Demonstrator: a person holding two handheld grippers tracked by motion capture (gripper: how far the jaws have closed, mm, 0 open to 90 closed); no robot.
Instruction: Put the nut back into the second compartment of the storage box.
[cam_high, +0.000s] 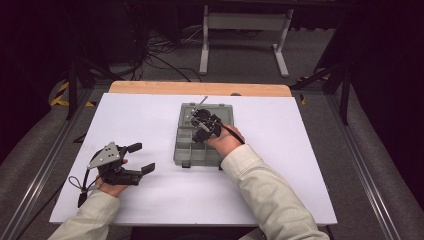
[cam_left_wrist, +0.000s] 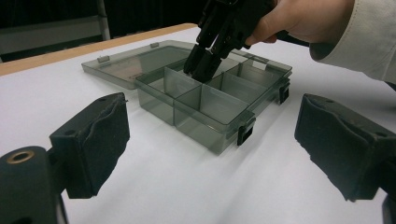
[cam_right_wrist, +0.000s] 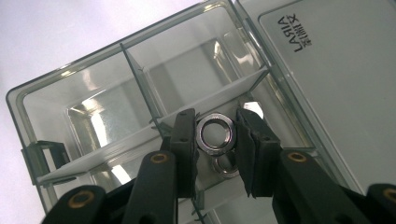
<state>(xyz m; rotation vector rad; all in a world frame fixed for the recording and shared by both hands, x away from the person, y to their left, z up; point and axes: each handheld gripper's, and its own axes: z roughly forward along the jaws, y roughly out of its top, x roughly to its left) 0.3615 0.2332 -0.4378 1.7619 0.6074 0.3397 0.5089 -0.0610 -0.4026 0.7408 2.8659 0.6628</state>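
Metal ring (cam_right_wrist: 215, 135) seemingly clamped between right tool (cam_right_wrist: 215, 140) pads, inside grey box (cam_right_wrist: 56, 100) compartment.

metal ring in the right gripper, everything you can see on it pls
The metal ring is a shiny silver band with a round open centre, thick-walled, seen face-on. It sits between the right gripper pads, which press its two sides, inside a compartment of the open smoky plastic organizer box. A second ring lies just below it.

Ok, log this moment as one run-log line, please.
right gripper: shut on metal ring, inside organizer box compartment | second ring: beneath | left gripper: open, idle on table | lid: open
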